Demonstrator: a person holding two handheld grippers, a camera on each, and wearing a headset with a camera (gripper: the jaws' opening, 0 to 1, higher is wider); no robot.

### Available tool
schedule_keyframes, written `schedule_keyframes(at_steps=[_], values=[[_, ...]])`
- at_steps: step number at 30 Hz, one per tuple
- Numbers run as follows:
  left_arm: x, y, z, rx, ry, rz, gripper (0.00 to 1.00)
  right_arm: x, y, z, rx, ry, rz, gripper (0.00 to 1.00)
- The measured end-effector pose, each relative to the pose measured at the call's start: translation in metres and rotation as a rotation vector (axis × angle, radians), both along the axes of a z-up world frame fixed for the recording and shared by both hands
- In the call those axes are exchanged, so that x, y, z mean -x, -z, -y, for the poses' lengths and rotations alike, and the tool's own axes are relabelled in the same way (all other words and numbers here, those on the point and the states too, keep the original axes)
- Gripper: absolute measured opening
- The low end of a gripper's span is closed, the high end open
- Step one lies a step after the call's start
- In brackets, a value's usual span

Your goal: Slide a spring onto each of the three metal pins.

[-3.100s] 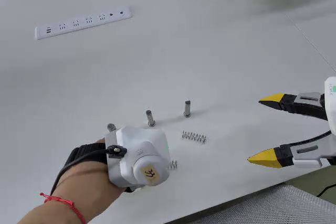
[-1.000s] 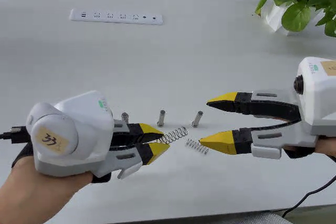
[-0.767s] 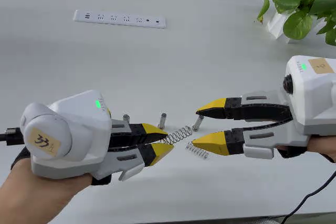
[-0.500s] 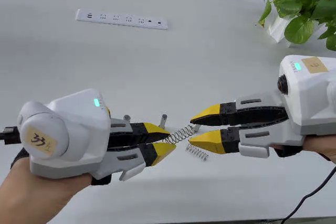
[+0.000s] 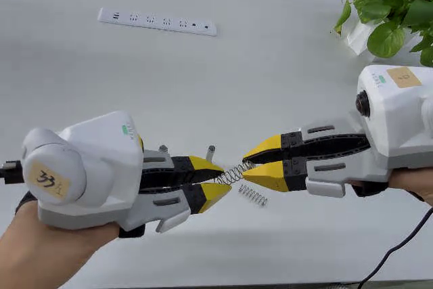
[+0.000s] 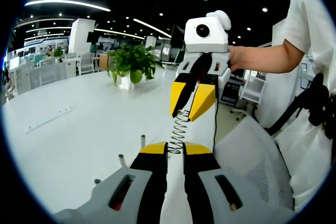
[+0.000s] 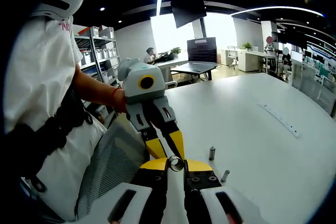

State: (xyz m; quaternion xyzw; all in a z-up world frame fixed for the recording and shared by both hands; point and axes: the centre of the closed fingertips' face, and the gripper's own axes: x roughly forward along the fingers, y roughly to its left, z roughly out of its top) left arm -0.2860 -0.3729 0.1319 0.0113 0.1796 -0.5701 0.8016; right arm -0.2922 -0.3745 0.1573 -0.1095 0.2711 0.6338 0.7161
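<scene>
One spring spans tip to tip, left gripper and right gripper each clamped on an end

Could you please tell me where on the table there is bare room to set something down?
Free: the wide stretch of table between the power strip and the pins, and the near strip in front of the loose spring. Crowded: the middle, where the left gripper and right gripper both clamp the held spring near the pins.
</scene>
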Motion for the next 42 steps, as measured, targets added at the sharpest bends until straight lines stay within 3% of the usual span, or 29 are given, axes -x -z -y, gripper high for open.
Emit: schedule_keyframes(at_steps=[42], values=[[0.011,0.008,0.008,-0.015,0.045,0.009,0.07,0.008,0.004,-0.005,0.158,-0.156,0.088,0.07]])
